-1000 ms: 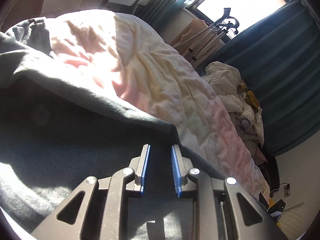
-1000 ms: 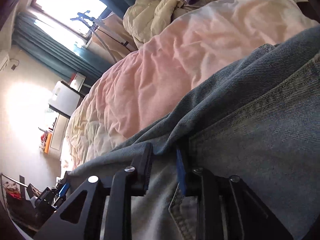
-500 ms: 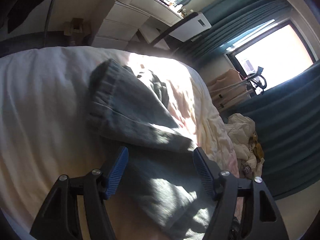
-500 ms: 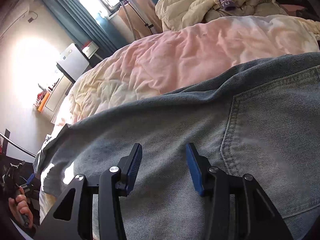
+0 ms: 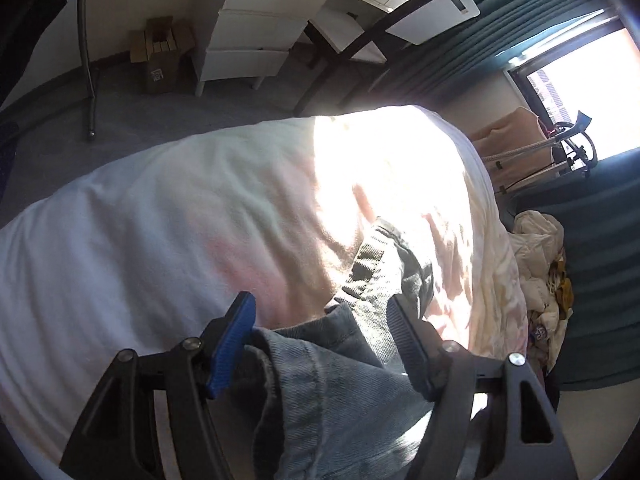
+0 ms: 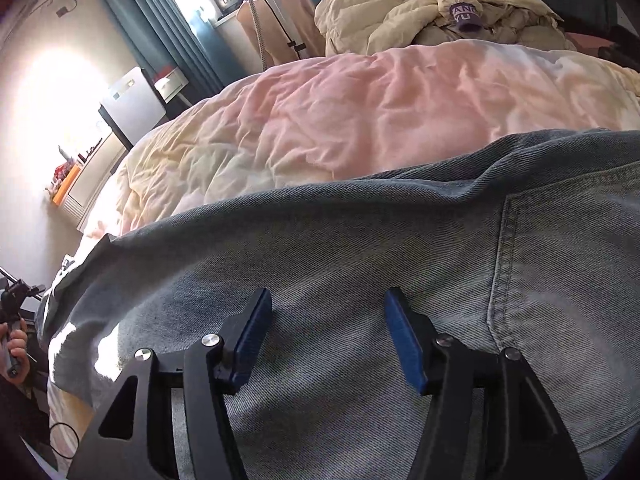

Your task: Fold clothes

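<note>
- We see the jeans lying spread on the bed cover, pocket side up.
- Our right gripper hangs just over the jeans with its jaws wide apart, holding nothing.
- Our left gripper is also wide apart, above the leg end.
- We think jeans are thick, a bit heavy, floppy and not slippery.
- The stitched hem or waistband looks best to pinch, since thick edges grip well.

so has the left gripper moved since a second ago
Yes. The left gripper has backed away from the blue denim jeans and opened; the white drawer unit by the wall, unseen earlier, is now in view.
</note>
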Tool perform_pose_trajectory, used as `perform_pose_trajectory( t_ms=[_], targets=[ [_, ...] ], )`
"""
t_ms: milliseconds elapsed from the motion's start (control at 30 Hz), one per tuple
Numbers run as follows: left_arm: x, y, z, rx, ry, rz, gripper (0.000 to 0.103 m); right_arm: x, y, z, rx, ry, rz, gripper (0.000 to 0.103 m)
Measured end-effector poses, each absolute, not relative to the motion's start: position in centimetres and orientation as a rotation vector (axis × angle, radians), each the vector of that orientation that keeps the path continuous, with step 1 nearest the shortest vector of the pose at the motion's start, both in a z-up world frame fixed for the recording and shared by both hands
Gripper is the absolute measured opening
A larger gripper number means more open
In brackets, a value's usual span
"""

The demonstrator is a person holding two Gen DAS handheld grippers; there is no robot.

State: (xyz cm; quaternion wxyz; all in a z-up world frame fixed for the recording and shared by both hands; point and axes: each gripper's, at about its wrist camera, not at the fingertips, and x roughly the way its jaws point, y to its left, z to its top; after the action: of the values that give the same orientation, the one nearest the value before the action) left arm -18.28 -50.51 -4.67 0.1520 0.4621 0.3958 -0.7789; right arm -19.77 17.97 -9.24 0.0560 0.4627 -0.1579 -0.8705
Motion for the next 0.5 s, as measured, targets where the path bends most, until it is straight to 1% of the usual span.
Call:
perform_pose_trajectory(
  t_ms=[33,67,100,133,167,200,267,300,367,500],
  targets=[
    [-18.7,-50.2,-4.9,1.369,1.070,-2.239,0.069,-19.7,17.9,-9.2,1.404,-0.462,-2.647,0.059],
    [-18.9,-49.9,-5.1,1.407,1.002,-2.240,0.067,-19.7,17.8,-9.2,1.403,-0.447,-2.652,0.060],
    [-18.9,-49.6,-5.2,1.429,0.947,-2.237,0.059,-19.7,17.8,-9.2,1.402,-0.444,-2.653,0.060],
    [-18.6,-49.3,-5.3,1.439,0.913,-2.239,0.055,-19.6,17.8,-9.2,1.400,-0.440,-2.654,0.060],
    [-18.2,-49.0,-5.3,1.439,0.895,-2.248,0.038,-19.6,17.8,-9.2,1.399,-0.439,-2.654,0.060],
    [-17.7,-48.9,-5.2,1.429,0.887,-2.255,0.026,-19.5,17.9,-9.1,1.396,-0.445,-2.652,0.060],
    [-16.6,-48.6,-4.5,1.396,0.858,-2.268,0.021,-19.4,18.1,-9.1,1.389,-0.461,-2.646,0.060],
    [-16.1,-48.5,-4.1,1.381,0.837,-2.267,0.020,-19.2,18.2,-9.0,1.387,-0.470,-2.640,0.060],
    [-15.1,-48.6,-3.7,1.357,0.797,-2.241,0.020,-19.0,18.4,-8.9,1.383,-0.486,-2.629,0.060],
    [-14.1,-49.1,-5.3,1.310,0.816,-2.204,0.020,-18.4,18.6,-8.7,1.374,-0.498,-2.615,0.060]
  ],
)
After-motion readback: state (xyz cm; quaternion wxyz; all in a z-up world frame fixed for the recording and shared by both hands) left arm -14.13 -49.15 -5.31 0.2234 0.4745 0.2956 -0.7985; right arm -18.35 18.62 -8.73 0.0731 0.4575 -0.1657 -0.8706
